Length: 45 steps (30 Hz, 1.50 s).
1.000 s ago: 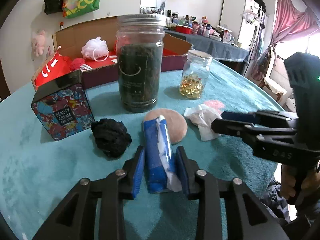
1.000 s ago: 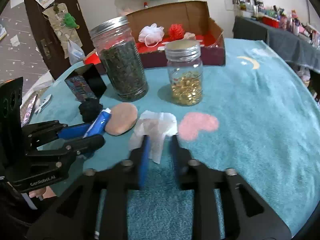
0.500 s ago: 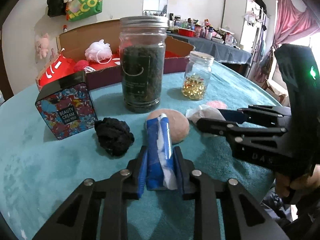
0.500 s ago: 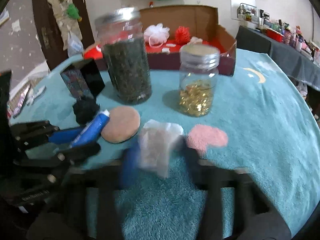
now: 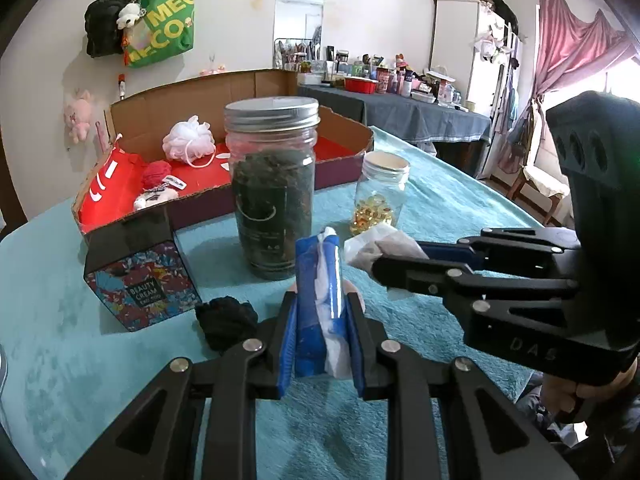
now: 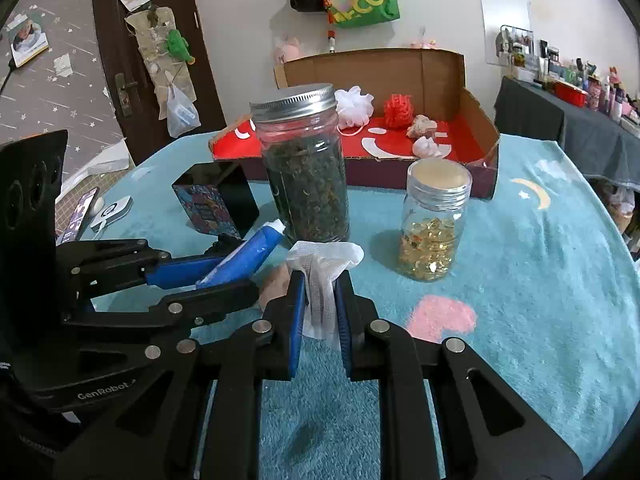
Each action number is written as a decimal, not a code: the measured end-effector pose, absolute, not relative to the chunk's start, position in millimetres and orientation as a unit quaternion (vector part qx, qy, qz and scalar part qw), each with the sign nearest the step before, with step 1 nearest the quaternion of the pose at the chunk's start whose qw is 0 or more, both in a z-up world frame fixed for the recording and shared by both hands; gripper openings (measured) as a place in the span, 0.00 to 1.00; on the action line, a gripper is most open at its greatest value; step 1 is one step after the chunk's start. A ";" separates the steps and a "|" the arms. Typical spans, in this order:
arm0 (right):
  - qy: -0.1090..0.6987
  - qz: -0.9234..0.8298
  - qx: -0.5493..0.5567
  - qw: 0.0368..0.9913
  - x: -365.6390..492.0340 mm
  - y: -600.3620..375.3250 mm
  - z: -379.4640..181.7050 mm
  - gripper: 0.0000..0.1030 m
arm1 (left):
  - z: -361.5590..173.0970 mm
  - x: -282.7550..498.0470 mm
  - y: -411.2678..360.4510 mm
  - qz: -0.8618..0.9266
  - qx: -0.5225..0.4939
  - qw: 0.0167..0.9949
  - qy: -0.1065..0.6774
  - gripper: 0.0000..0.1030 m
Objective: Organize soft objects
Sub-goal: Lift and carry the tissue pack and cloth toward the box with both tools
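from the left wrist view, the cardboard box (image 5: 336, 128) at the back of the desk (image 5: 80, 320) already held a white mesh puff (image 5: 188, 138), a red ball (image 5: 157, 172) and a small white toy (image 5: 154, 199), so part of the sorting looked done. left out on the desk were a black scrunchie (image 5: 226, 320) and a tan round pad (image 5: 358, 294), mostly hidden behind the jaws. the left gripper (image 5: 322, 346) had its jaws pressed in on a blue tissue pack (image 5: 318, 300), which stood tilted up between them and seemed lifted clear of the cloth. the right gripper (image 5: 400, 258) beside it pinched a white wipe (image 5: 370, 246).

over on the right wrist view, the right gripper (image 6: 318, 320) had just been closing, and its jaws sat nearly together on the wipe (image 6: 320, 276), the crumpled top spilling above them. the left gripper (image 6: 208, 276) held the tissue pack (image 6: 250, 252) slanted upward. both pieces probably still had to be carried past the tall jar (image 6: 306, 168) and small jar (image 6: 434, 224) to the box (image 6: 484, 152).
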State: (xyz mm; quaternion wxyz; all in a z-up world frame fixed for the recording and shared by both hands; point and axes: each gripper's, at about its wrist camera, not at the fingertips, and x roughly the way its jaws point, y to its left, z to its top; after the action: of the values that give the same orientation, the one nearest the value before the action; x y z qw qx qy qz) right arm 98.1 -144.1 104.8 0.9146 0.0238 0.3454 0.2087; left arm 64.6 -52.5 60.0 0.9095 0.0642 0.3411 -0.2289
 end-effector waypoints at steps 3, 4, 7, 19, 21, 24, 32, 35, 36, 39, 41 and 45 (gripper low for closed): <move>0.349 0.209 0.027 0.913 100.2 -143.7 101.4 0.14 | 58.7 66.5 -50.7 -0.228 0.066 0.908 0.345 0.23; 0.349 0.209 0.028 0.913 99.9 -144.1 100.8 0.14 | 58.2 66.3 -50.3 -0.227 0.066 0.908 0.346 0.23; 0.349 0.208 0.028 0.913 99.3 -145.0 100.2 0.14 | 57.2 67.6 -49.0 -0.227 0.063 0.907 0.350 0.23; 0.366 0.196 0.044 0.908 98.6 -162.1 95.6 0.14 | 63.0 62.4 -5.2 -0.201 0.051 0.906 0.368 0.23; 0.370 0.191 0.044 0.908 97.7 -166.2 94.3 0.14 | 63.2 60.6 5.6 -0.189 0.050 0.908 0.370 0.23; 0.374 0.185 0.047 0.907 97.2 -173.4 93.0 0.14 | 62.4 60.6 22.4 -0.173 0.045 0.910 0.375 0.23; 0.388 0.159 0.046 0.907 100.6 -193.3 89.5 0.14 | 53.3 66.3 55.2 -0.122 0.050 0.908 0.398 0.23; 0.396 0.151 0.051 0.904 103.9 -202.6 88.2 0.14 | 49.1 72.1 66.0 -0.106 0.059 0.905 0.408 0.23; 0.400 0.148 0.052 0.903 106.2 -206.3 87.5 0.14 | 47.8 74.8 69.3 -0.105 0.063 0.903 0.411 0.23; 0.413 0.142 0.053 0.898 112.4 -213.9 85.5 0.14 | 43.6 85.3 77.2 -0.097 0.086 0.902 0.412 0.23; 0.421 0.139 0.053 0.895 117.9 -220.2 85.4 0.14 | 41.8 94.1 83.2 -0.097 0.089 0.900 0.415 0.23; 0.423 0.138 0.051 0.894 129.5 -230.2 89.5 0.14 | 44.8 108.7 89.1 -0.119 0.102 0.901 0.405 0.23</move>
State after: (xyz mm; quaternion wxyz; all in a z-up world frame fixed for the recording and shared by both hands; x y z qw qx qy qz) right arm 129.5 -230.2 89.5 0.8940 0.0512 0.4231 0.1384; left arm 108.7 89.1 44.8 0.9009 0.1017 0.4049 -0.1188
